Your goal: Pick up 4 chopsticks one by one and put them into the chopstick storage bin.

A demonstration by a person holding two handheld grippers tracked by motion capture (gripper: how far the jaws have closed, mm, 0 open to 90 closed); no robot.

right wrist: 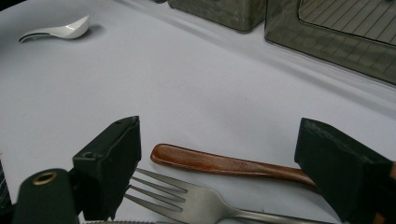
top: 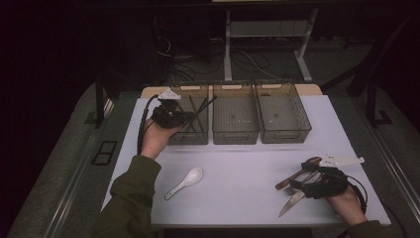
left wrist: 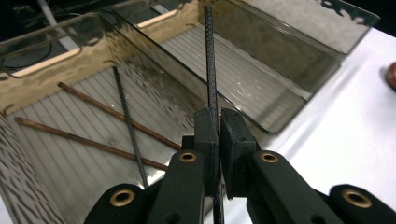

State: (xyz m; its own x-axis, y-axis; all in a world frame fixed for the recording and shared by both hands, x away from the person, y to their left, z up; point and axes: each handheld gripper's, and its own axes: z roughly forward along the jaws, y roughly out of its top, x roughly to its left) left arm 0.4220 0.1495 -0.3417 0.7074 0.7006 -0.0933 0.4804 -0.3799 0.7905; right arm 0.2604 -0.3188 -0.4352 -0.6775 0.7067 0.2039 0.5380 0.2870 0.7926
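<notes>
One black chopstick sat clamped in the left gripper, held over the leftmost bin.

Up at eleven o'clock on the table, that gripper's jaws were pinched tight on the dark, textured stick, which ran up past them at about twelve o'clock and crossed above the bin's near wall. Down inside the same bin lay two brown chopsticks and another dark stick, crossing one another on the ribbed floor. Over at four o'clock, the right gripper rested with its jaws spread wide and nothing gripped, a wooden-handled utensil and a metal fork lying between them. At seven o'clock, well apart from both, lay a white spoon.
</notes>
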